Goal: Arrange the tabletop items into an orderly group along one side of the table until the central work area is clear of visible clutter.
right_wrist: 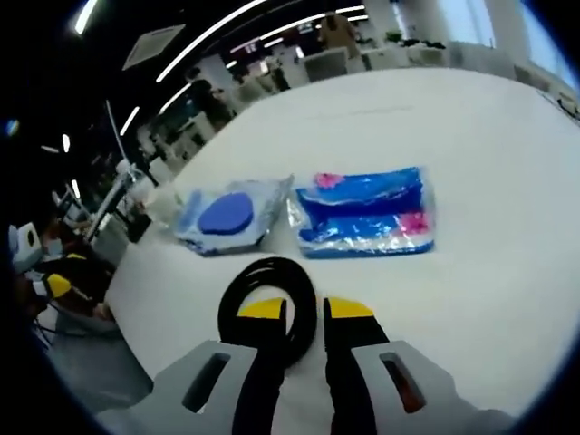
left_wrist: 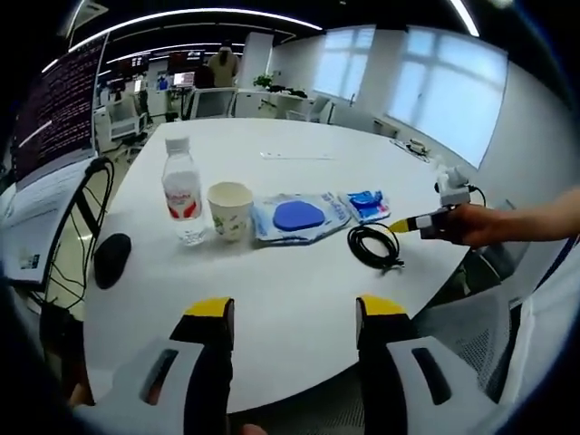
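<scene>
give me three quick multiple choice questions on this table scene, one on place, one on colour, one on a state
1. What stands right beside the paper cup?
A. water bottle
B. black cable coil
C. computer mouse

2. What colour is the round disc in the clear packet?
A. red
B. blue
C. green

3. How do the right gripper jaws stand?
A. wide apart, off the table
B. shut on the cup
C. nearly closed at the cable coil

Answers: 1 A, bottle and cup stand side by side. 2 B, the disc is plainly blue. 3 C, the yellow tips sit close together at the coil's rim.
</scene>
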